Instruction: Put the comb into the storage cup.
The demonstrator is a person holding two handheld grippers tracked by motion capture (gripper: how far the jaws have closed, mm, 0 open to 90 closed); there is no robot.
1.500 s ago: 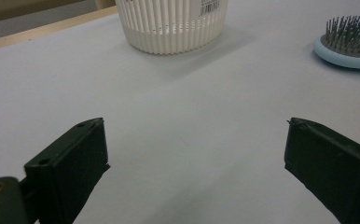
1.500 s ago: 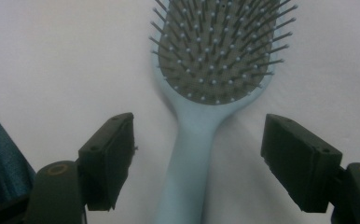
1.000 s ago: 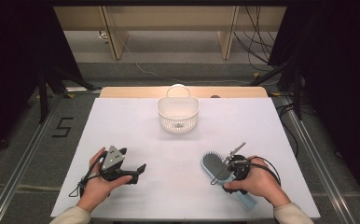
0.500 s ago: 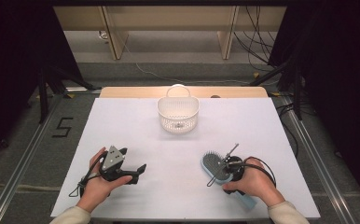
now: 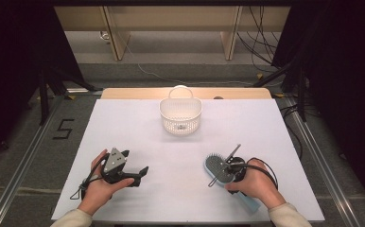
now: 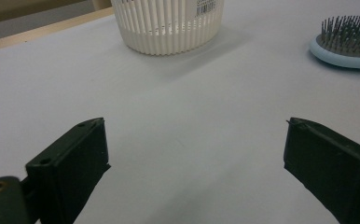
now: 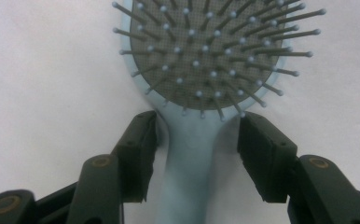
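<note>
Closing my right gripper [image 7: 194,140] around the hairbrush [image 7: 206,60] handle where it lies flat on the table [image 5: 171,156], jaws astride but not yet pinching; lifting it toward the basket [image 5: 180,115] remains

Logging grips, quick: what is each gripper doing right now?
Left gripper: open, nothing between its jaws.
Right gripper: open, jaws just closing either side of the hairbrush handle, not yet pressing.
</note>
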